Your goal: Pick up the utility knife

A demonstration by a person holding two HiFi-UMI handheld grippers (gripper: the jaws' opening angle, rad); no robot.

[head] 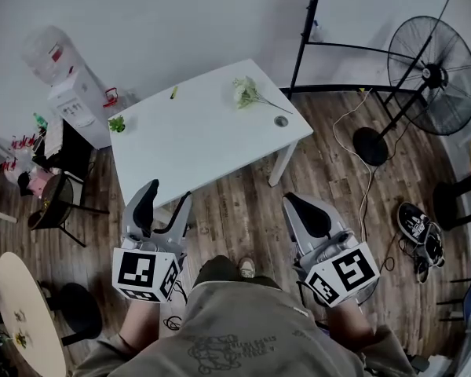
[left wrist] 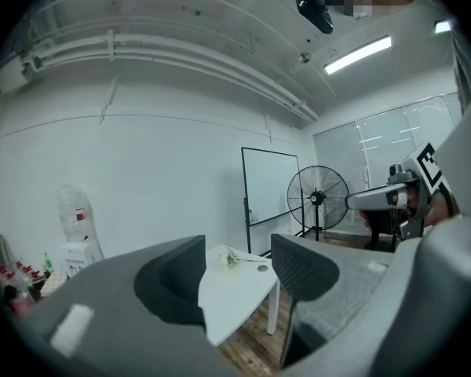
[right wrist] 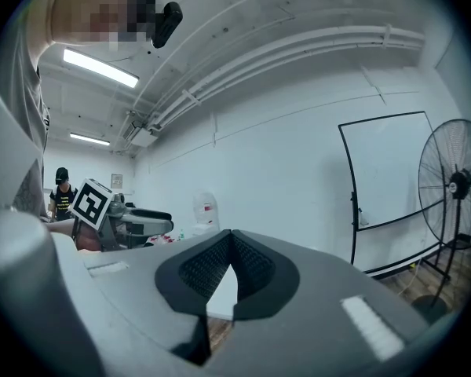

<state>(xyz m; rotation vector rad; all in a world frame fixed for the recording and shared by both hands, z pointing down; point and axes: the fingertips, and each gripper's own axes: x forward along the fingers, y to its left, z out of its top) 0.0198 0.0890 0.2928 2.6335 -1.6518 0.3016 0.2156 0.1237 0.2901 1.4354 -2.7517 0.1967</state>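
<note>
We hold the left gripper (head: 169,192) spread and the right gripper (head: 294,201) pressed together, both empty and low, since the utility knife (head: 173,93), probably that yellow sliver at 11 o'clock on the table (head: 212,141), lies well apart from us.

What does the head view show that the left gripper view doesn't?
Only the head view: a small yellow item near the far edge of the white table, too small to identify, shoes on the floor, and a round table at the left. Only the left gripper view: the ceiling, with a strip lamp and pipes. Both: the white table, flowers, fan, whiteboard, and the left gripper, jaws apart and empty.
</note>
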